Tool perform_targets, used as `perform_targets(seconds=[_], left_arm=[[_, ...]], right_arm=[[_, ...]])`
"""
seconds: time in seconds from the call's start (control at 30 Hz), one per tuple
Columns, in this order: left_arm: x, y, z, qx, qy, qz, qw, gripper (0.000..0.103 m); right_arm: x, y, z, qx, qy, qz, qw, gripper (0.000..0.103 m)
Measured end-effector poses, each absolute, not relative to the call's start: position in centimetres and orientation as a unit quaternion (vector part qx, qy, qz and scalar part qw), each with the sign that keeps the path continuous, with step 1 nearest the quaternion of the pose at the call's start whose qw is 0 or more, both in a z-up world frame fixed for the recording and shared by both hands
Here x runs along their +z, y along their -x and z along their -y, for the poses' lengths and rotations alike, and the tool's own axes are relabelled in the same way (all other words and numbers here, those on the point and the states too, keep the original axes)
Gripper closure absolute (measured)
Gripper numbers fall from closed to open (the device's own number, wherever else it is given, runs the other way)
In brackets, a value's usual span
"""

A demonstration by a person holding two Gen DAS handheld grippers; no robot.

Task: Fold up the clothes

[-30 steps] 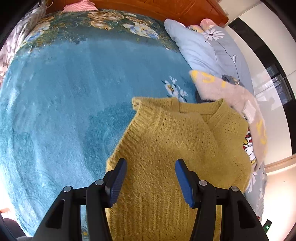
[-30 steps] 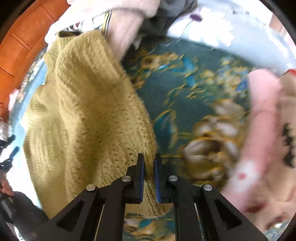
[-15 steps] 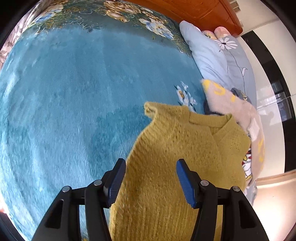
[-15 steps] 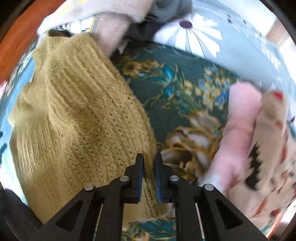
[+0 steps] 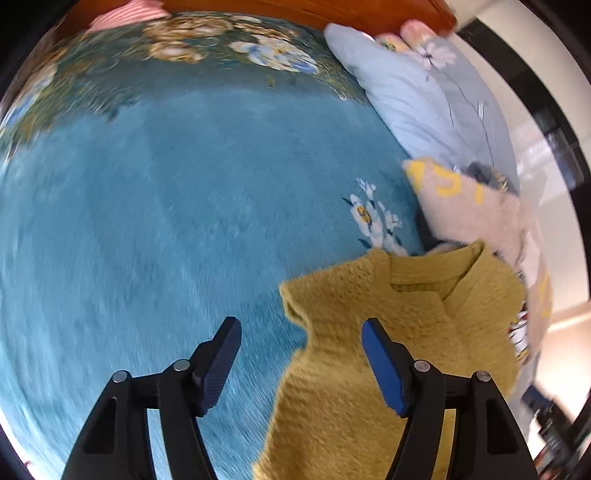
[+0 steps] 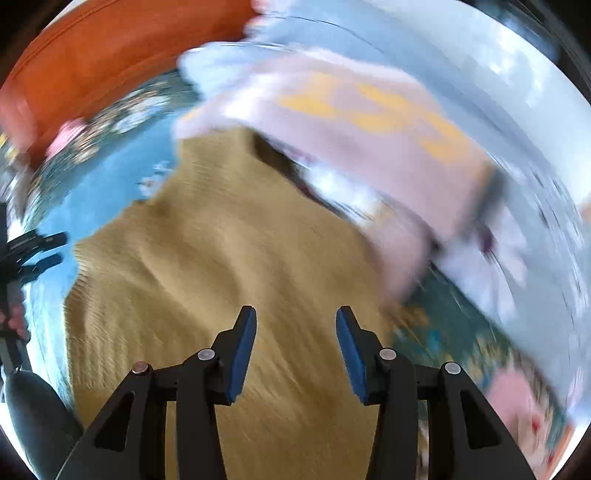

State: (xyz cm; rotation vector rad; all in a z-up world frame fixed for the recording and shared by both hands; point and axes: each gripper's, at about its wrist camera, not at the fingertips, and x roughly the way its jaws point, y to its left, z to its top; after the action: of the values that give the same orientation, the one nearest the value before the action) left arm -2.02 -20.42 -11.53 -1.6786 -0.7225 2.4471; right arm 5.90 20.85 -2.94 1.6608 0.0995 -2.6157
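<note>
Mustard knit sweater (image 5: 399,332) flat on teal blanket (image 5: 166,221), v-neck up.

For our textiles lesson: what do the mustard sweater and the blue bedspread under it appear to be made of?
Mustard sweater: looks like chunky knitted yarn, wool or acrylic, matte and fuzzy, with ribbed collar and open stitches.
Blue bedspread: seems plush fleece or velvet, with a soft brushed sheen.

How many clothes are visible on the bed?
3: a yellow sweater near the left gripper, a beige sweater behind it, a pink garment at the headboard. More may be hidden.
</note>
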Motion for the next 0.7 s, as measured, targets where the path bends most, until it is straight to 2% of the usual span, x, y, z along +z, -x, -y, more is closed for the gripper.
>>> perform_targets(seconds=[0.1, 0.23, 0.47, 0.7], left_arm=[[-12.1, 3.4, 20.0, 0.802, 0.557, 0.206, 0.056, 0.031], [-12.7, 4.7, 19.3, 0.812, 0.555, 0.170, 0.062, 0.031], [-13.3, 6.1, 17.7, 0.808, 0.555, 0.160, 0.118, 0.031], [-14.8, 7.3, 15.0, 0.790, 0.582, 0.105, 0.158, 0.033]], right_arm=[[-3.3, -2.6, -16.0, -0.843, -0.524, -0.101, 0.068, 0.051], [-3.3, 1.7, -11.0, -0.844, -0.496, -0.170, 0.113, 0.051], [-5.7, 9.3, -6.3, -0.815, -0.498, -0.268, 0.122, 0.051], [-9.9, 11.5, -5.2, -0.747, -0.539, -0.367, 0.134, 0.051]])
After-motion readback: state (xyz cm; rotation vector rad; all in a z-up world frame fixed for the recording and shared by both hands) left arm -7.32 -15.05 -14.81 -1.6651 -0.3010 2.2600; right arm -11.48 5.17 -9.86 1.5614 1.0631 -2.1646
